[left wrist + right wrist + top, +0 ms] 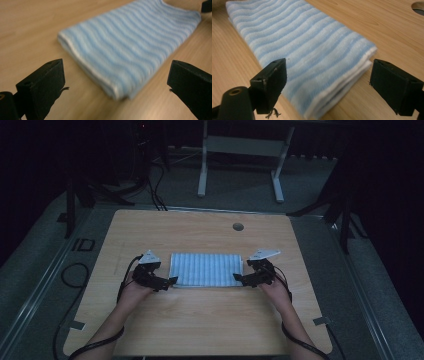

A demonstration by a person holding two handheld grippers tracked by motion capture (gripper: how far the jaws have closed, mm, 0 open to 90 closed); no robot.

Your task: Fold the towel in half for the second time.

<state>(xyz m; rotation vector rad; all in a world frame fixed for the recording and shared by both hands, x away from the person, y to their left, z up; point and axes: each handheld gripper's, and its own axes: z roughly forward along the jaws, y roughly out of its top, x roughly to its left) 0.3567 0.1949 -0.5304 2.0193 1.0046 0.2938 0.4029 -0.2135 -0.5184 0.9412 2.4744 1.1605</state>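
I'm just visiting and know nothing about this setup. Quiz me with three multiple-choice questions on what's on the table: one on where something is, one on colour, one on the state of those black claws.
1. Where does the folded striped cloth lie?
A. between the two grippers
B. over the round hole in the table
C. hanging off the table's front edge

2. What colours are its stripes?
A. red and black
B. light blue and white
C. green and yellow

3. How do the jaws of the left gripper and right gripper stand?
A. both clamped on the cloth
B. one clamped, one open
C. both open, holding nothing

Answers:
1. A, the high view shows one gripper at each short end of the cloth on the wooden table.
2. B, both gripper views show pale blue and white bands.
3. C, each gripper view shows the jaws wide apart, clear of the cloth.
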